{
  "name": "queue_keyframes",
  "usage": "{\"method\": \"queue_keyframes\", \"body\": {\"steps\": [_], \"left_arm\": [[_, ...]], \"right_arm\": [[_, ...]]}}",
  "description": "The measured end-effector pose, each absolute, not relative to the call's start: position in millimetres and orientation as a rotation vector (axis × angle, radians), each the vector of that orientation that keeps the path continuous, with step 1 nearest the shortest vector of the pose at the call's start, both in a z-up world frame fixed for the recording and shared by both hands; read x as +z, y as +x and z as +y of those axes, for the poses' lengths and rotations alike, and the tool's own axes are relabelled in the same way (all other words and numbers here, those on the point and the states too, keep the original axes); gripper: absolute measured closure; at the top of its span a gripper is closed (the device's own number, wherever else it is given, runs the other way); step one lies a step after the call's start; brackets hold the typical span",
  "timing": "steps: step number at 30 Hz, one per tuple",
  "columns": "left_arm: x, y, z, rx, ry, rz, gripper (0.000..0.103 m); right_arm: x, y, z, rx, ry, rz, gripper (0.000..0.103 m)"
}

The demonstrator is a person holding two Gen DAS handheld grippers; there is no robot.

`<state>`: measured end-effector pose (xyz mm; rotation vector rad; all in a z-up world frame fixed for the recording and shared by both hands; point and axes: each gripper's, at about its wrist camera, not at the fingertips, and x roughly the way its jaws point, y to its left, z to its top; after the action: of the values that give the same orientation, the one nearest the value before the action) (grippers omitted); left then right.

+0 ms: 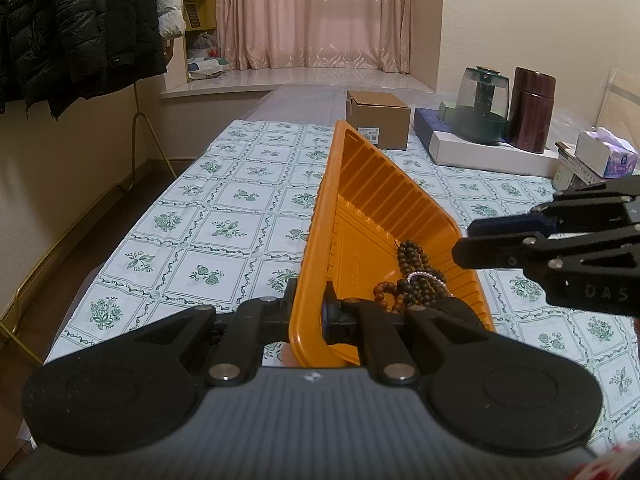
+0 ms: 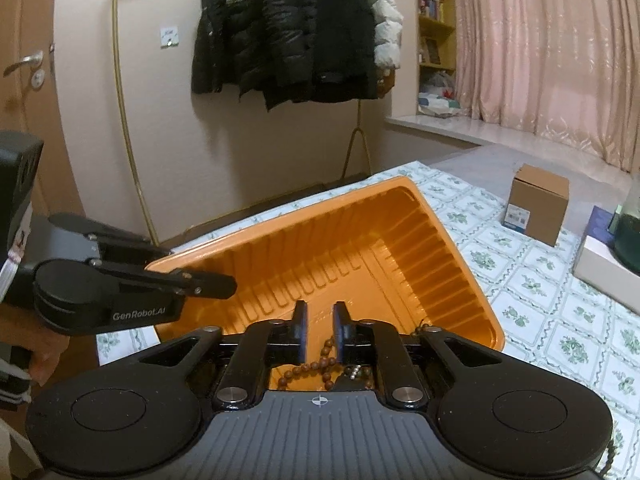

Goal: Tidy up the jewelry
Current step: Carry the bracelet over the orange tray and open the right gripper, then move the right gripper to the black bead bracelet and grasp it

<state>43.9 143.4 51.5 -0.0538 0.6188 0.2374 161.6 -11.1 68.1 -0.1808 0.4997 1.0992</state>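
I see the table [image 1: 224, 216] under its green-flowered cloth, running away toward the pink curtain [image 1: 320, 12]. On it the orange tray [image 1: 372, 200] sits tipped, its left rim raised. My left gripper [image 1: 310, 316] is clamped tight on the tray's near wall, one finger outside and one inside. My right gripper [image 2: 320, 330] hangs over the tray's near right corner with its jaws parted; a brown bead strand [image 2: 316, 366] lies loose between them, and I cannot tell whether the pads touch it. The jewelry is heaped in that near corner: dark bead strings [image 1: 414, 272], brown beads and a small pale bracelet [image 1: 426, 277]. Far right stand a cardboard box [image 1: 378, 124] and a kettle [image 1: 482, 106].
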Motion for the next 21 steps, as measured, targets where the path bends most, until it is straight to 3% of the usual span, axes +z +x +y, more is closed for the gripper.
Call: {"method": "queue_keyframes", "body": {"steps": [2,21], "left_arm": [[52,44,143,0.238,-0.054,0.619,0.095],[52,44,143,0.238,-0.052,0.619,0.094]], "right_arm": [[69,163,-15,1.084,-0.174,0.494,0.077],[37,188,-120,0.724,-0.011,0.607,0.076]]}}
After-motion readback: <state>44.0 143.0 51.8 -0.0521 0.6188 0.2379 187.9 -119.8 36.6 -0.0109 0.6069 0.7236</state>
